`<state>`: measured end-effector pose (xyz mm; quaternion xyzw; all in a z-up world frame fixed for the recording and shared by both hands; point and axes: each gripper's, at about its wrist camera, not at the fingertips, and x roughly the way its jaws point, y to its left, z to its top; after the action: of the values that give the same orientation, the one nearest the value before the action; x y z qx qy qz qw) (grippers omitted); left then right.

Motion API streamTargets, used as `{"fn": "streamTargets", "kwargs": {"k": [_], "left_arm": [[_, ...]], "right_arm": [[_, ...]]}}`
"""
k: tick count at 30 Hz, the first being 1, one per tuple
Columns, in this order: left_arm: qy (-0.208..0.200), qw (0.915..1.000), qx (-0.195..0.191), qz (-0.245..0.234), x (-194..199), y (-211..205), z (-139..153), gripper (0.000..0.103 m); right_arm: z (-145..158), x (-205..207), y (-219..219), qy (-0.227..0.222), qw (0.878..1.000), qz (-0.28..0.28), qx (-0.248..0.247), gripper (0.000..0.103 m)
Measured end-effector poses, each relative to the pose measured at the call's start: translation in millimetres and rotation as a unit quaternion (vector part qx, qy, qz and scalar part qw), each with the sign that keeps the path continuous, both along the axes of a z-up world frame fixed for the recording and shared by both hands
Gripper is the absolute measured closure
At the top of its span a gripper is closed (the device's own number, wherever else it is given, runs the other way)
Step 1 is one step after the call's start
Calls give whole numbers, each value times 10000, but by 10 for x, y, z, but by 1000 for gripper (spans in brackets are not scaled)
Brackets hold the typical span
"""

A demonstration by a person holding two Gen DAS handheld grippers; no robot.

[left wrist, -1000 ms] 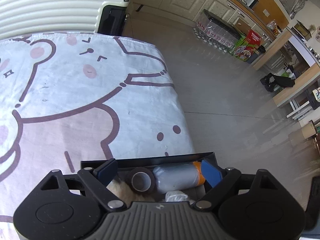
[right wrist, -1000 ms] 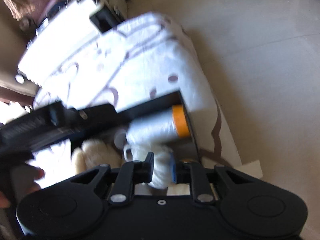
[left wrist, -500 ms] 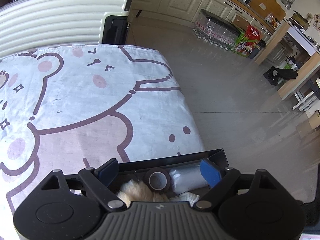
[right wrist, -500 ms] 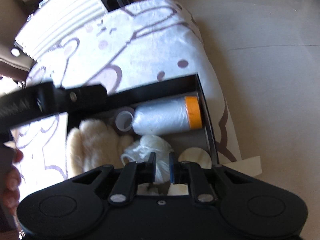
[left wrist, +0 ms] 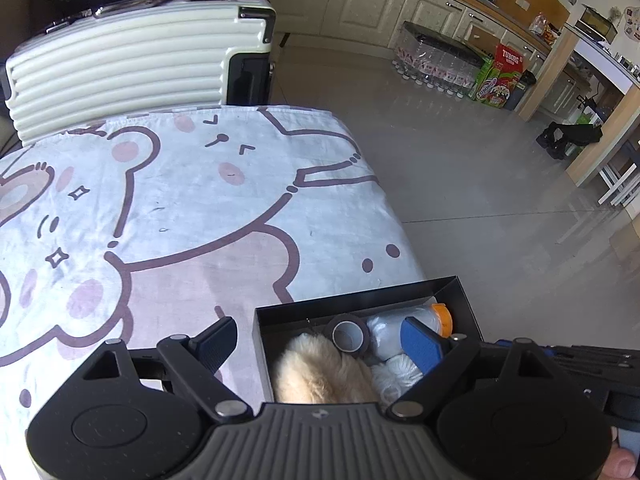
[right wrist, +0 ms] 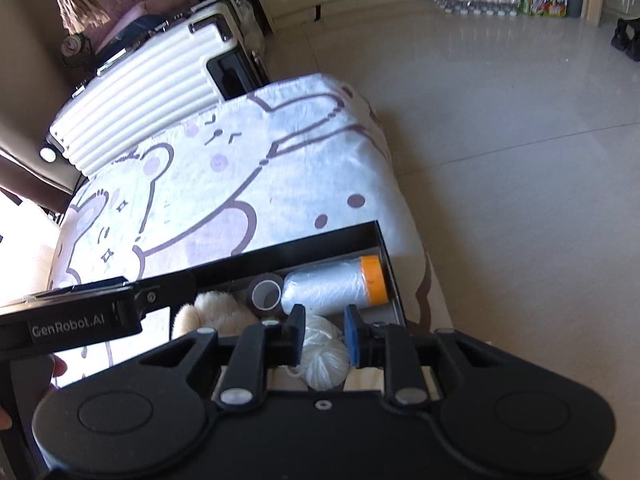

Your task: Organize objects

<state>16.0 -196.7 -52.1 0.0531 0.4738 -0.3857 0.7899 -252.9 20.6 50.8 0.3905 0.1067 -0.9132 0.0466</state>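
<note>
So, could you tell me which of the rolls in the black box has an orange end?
The big clear plastic film roll, lying along the box's far wall; the smaller brown tape roll beside it has none.

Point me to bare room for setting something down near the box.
Free: the cartoon-print cloth between the black box and white suitcase. Crowded: the box, packed with plush toy, tape roll, plastic film roll and yarn ball.

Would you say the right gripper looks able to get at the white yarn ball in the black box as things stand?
Probably yes. The right gripper is open and hangs right over the yarn ball, which lies uncovered on top in the black box. Nothing sits between the fingers and the ball.
</note>
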Motion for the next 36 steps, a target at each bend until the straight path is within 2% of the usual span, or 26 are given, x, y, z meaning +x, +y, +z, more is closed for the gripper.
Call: {"fn": "streamTargets", "kwargs": {"k": [13,22,30,32,36], "left_arm": [[-301,9995,-92,69,-301,374,406,13],[-457,9988,67,188,-487,660,545,13],[-682,9965,349,342,-595,848,598,4],[-738,9957,428,365,-610,875,604,1],[-696,9952,512,455,-585,933,586,0]], "right_arm": [[250,548,-150,540,9978,280,263,78],[350,919,-164,877,9947,303,450,71],[412,1148,-127,1171,9906,198,673,52],[426,1174,-106,1213,9898,155,731,43],[451,1217,-66,1316,9877,65,846,32]]}}
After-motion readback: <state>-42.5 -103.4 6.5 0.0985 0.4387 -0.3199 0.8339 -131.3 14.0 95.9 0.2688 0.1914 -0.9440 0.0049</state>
